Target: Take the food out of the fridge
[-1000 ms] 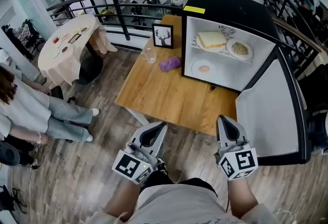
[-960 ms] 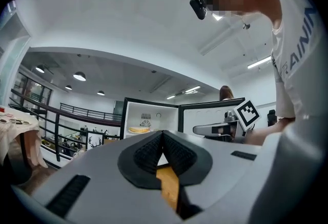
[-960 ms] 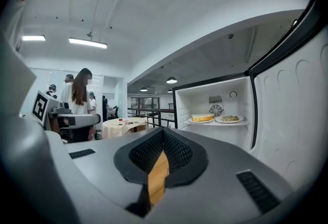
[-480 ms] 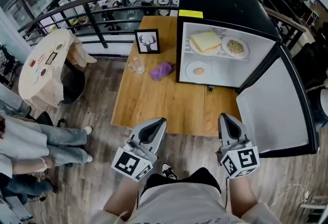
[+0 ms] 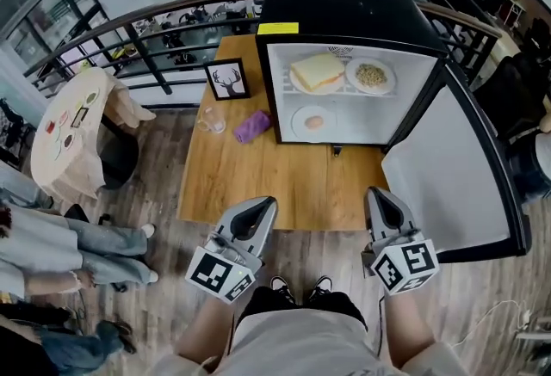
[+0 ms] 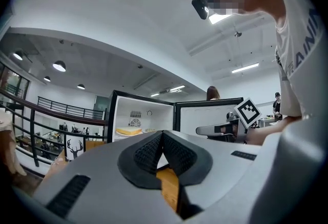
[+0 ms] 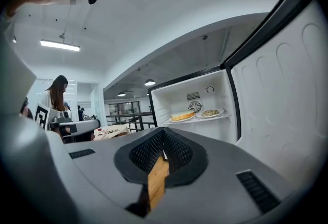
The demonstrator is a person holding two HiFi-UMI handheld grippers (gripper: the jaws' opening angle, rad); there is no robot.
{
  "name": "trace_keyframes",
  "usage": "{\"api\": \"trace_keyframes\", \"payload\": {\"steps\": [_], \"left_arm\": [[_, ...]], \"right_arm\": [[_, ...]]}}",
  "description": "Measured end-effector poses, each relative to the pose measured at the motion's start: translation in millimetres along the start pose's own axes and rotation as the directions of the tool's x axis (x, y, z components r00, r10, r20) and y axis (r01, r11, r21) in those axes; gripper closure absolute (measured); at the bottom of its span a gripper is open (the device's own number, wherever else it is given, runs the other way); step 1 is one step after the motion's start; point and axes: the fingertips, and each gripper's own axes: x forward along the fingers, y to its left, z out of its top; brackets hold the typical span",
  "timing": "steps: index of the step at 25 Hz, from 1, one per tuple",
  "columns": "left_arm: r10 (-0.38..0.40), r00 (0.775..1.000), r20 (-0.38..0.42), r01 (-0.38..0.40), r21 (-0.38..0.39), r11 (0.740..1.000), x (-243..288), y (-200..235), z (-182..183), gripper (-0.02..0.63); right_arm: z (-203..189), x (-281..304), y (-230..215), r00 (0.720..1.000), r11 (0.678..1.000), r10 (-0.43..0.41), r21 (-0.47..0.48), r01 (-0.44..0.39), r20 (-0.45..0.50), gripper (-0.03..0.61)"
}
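Head view. The fridge (image 5: 344,13), a black cabinet with a white inside, stands on the wooden desk (image 5: 258,185). Its door (image 5: 448,168) is swung wide to the fridge's right. On the fridge's upper shelf are a sandwich (image 5: 317,71) on a plate and, just right of it, a plate of grains (image 5: 371,75). Below them on the fridge floor is a plate with a fried egg (image 5: 313,121). Left of the fridge on the desk lie a purple cloth (image 5: 252,126), a glass (image 5: 209,120) and a framed deer picture (image 5: 227,79). The left claw (image 5: 263,207) and right claw (image 5: 379,199) are held near the desk's front edge, well apart from the fridge and pointing toward it.

Left gripper view. The left claw (image 6: 162,136) is clenched: the tips meet and nothing is between them. Only desk wood shows through the slot below. Past the tips stands the open fridge (image 6: 141,115), with the sandwich (image 6: 128,130) on its shelf. The deer picture (image 6: 74,146) is left of the fridge.

Right gripper view. The right claw (image 7: 164,146) is likewise clenched and empty, tips together. The fridge (image 7: 205,100) is ahead, with the sandwich (image 7: 182,116) and plate of grains (image 7: 210,113) side by side on the upper shelf. The door's (image 7: 287,105) inner panel fills the side right of the fridge.
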Motion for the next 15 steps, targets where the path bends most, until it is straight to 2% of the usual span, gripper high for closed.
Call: {"api": "trace_keyframes", "payload": {"steps": [7,11,15], "left_arm": [[-0.003,1.0,-0.022,0.003,-0.007,1.0,14,-2,-9,0.606],[-0.001,1.0,-0.026,0.001,0.006,1.0,16,14,-10,0.606],[0.013,0.999,-0.04,-0.013,-0.005,1.0,19,38,-20,0.606]], "right_arm": [[-18,16,-23,0.999,0.99,-0.014,0.142,0.021,-0.047,0.558],[-34,44,-25,0.998,0.965,-0.002,0.261,0.019,-0.067,0.557],[-51,88,-27,0.996,0.94,0.008,0.341,0.024,-0.091,0.553]]}}
